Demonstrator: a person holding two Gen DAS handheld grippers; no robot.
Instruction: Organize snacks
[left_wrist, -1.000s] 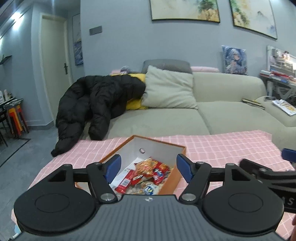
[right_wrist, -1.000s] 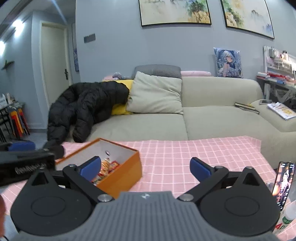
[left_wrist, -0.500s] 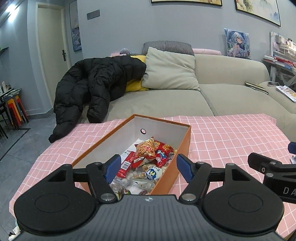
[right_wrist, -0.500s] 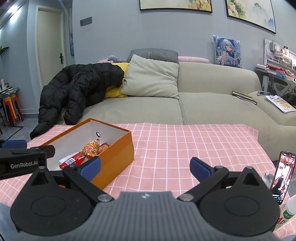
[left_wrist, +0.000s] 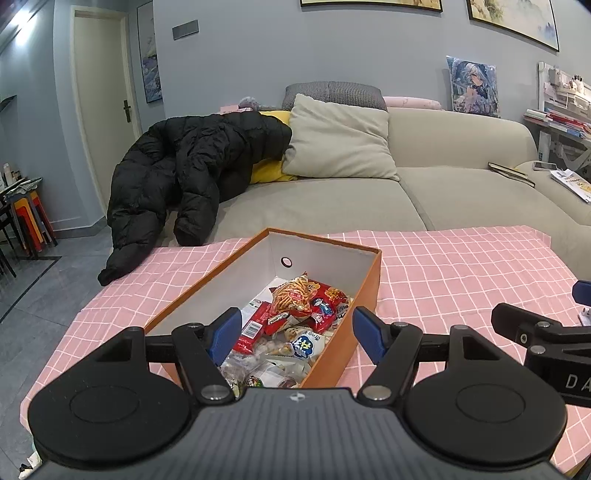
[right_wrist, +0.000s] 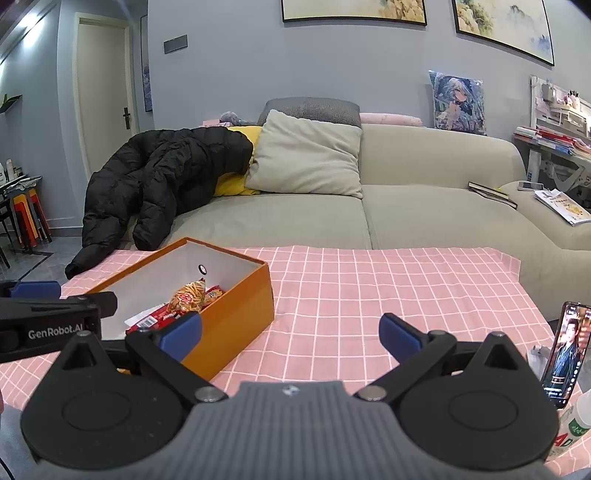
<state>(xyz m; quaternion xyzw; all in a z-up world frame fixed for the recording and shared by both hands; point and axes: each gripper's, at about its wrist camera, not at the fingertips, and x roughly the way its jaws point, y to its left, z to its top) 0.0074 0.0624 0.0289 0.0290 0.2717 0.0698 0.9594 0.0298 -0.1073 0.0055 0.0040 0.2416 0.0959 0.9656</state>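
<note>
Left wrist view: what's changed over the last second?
Both tools tilted down: the box and cloth now sit higher in view, so more of the snacks shows. Nothing was gripped or released. The left tool and right tool stayed open; the snacks did not move.

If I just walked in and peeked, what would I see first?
Probably the orange box on the pink checked tablecloth, with a heap of bright snack packets piled at its near end. Both grippers, left and right, are open and empty, the left one pointing into the box. Behind the table, a puffy black jacket sprawls over the beige sofa.
</note>
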